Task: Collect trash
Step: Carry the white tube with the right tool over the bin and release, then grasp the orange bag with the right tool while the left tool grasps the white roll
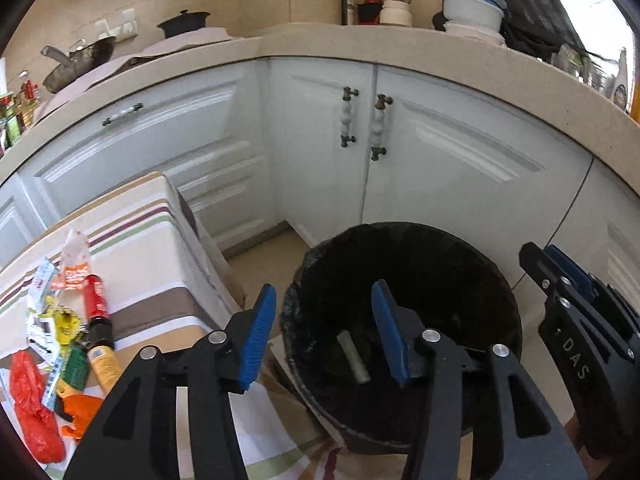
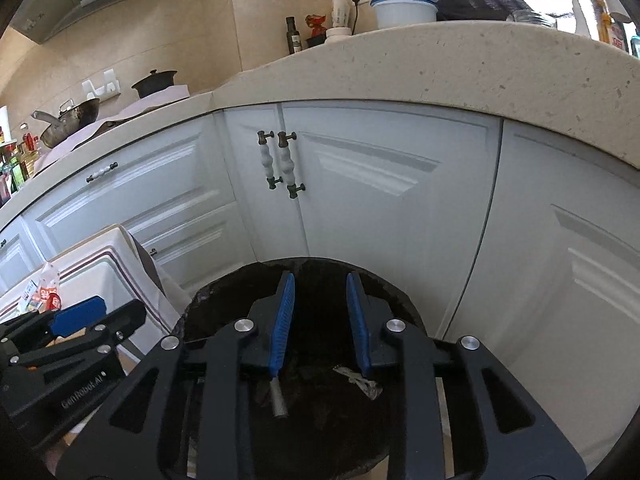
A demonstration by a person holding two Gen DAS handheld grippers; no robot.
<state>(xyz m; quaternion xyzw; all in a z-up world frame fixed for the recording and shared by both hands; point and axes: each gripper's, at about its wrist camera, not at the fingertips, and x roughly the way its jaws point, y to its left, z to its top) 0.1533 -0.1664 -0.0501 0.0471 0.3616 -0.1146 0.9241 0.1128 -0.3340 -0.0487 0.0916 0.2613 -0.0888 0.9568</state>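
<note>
A black trash bin (image 1: 496, 304) stands on the floor before the white cabinets; it also shows in the right wrist view (image 2: 224, 296). A pale stick-shaped piece (image 1: 354, 356) lies inside it, as does a crumpled wrapper (image 2: 358, 382). My left gripper (image 1: 324, 332) is open and empty over the bin's left rim. My right gripper (image 2: 320, 320) is open and empty above the bin. A pile of trash lies on the striped tablecloth (image 1: 152, 240) at the left: a red tube (image 1: 96, 304), a yellow tube (image 1: 106, 366), a red bag (image 1: 32, 404) and several wrappers (image 1: 60, 320).
White corner cabinets (image 1: 440, 152) with knobbed handles stand behind the bin under a beige countertop (image 1: 360, 40). On the counter are a wok (image 1: 76, 64), a black pot (image 1: 182, 22), bottles and a white container (image 1: 472, 8). Tiled floor (image 1: 260, 264) shows between table and bin.
</note>
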